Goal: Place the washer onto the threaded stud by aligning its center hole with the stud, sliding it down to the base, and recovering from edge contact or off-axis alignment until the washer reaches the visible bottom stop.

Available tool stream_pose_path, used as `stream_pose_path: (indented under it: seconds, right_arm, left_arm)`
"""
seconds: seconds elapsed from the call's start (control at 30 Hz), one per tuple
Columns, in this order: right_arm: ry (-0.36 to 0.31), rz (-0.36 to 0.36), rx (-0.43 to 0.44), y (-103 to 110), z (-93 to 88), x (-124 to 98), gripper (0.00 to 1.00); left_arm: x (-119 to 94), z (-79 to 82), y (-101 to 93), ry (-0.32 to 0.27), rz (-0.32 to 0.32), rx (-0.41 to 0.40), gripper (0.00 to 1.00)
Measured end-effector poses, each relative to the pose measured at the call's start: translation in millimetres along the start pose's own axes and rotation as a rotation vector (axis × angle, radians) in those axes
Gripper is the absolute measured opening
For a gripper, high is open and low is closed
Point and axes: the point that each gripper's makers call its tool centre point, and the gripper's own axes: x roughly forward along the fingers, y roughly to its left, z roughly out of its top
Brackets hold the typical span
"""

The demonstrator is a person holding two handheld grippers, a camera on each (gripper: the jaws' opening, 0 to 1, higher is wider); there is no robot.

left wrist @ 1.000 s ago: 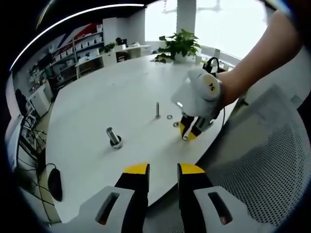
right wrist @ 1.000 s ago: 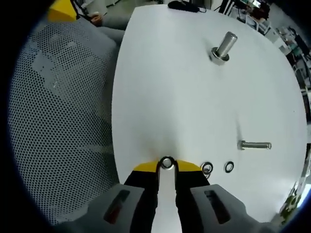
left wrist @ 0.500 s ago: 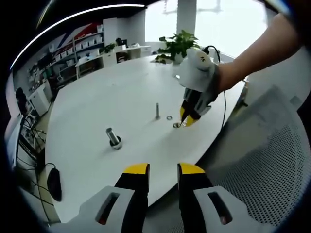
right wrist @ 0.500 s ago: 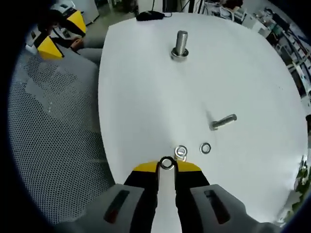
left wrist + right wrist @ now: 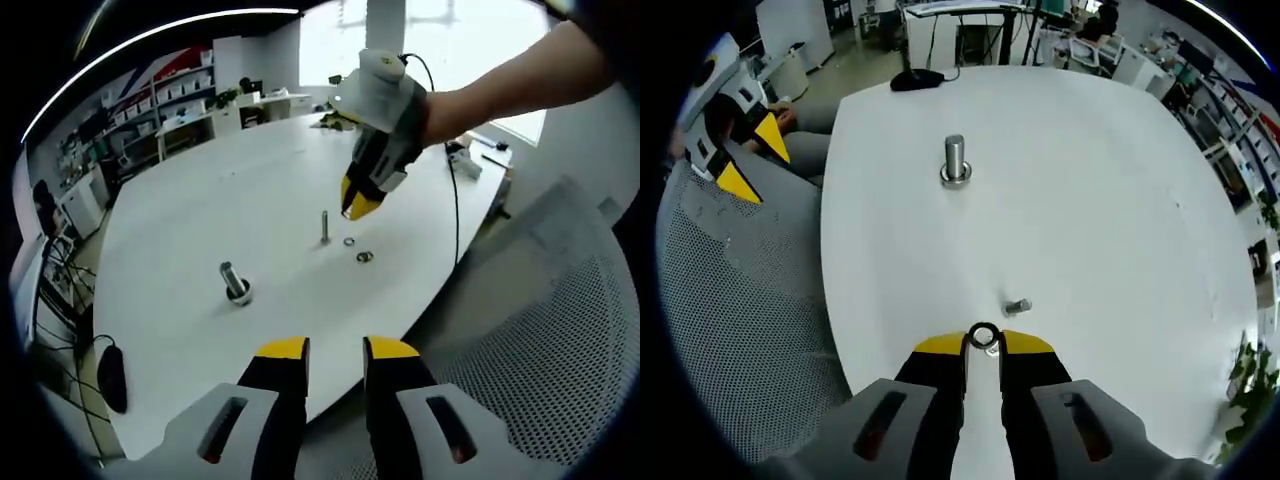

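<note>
White and broad, the rounded surface [image 5: 1070, 200] lies under an office of shelves, desks and a leafy green pot plant [image 5: 335, 110] at its far edge. Between the yellow tips of my right gripper [image 5: 983, 343] sits the small silver ring washer [image 5: 984, 336], the jaws clamped on its rim so that its hole faces the camera. Just ahead of those tips, almost beneath them, stands the slim threaded steel stud [image 5: 1017, 306], seen nearly end-on in the right gripper view. In the left gripper view it stands upright [image 5: 324, 226], with my right gripper above it and slightly to the right, tips pointing down at it. Two spare silver washers [image 5: 357, 250] lie flat just right of the stud's foot. Further ahead and left of my right jaws stands a thicker grey metal bolt on a round collar [image 5: 955, 161], well apart from the stud.

I judge this to be the carry-and-align step: washer lifted, not yet over the thread. Next I should bring the hole square above the stud's tip, level the washer, and lower it; if the rim catches the tip, I back off slightly and re-centre.

My left gripper [image 5: 335, 352] hangs back off the near edge of the surface, jaws slightly apart and holding nothing. A grey mesh chair back [image 5: 560, 340] sits to its right, and a black computer mouse [image 5: 112, 378] lies at the far left.
</note>
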Motion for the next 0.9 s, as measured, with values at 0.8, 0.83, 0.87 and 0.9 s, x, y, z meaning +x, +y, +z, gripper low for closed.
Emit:
stream_pose_path:
  seconds: [0.8, 0.83, 0.87, 0.9]
  right_arm:
    - [0.046, -0.005, -0.002, -25.0, 6.8, 15.3, 0.14]
    - [0.044, -0.004, -0.003, -25.2, 7.4, 15.7, 0.14]
    - [0.045, -0.003, -0.006, -25.2, 7.7, 16.2, 0.14]
    - [0.045, -0.002, -0.011, -25.1, 8.2, 16.7, 0.14]
  left_arm:
    - [0.1, -1.4, 1.9, 0.007, 0.010, 0.002, 0.19]
    - [0.2, -1.7, 1.7, 0.008, 0.009, 0.001, 0.19]
    - [0.3, -2.2, 1.8, 0.010, 0.010, 0.000, 0.19]
    - [0.3, -3.3, 2.4, 0.014, 0.013, -0.003, 0.19]
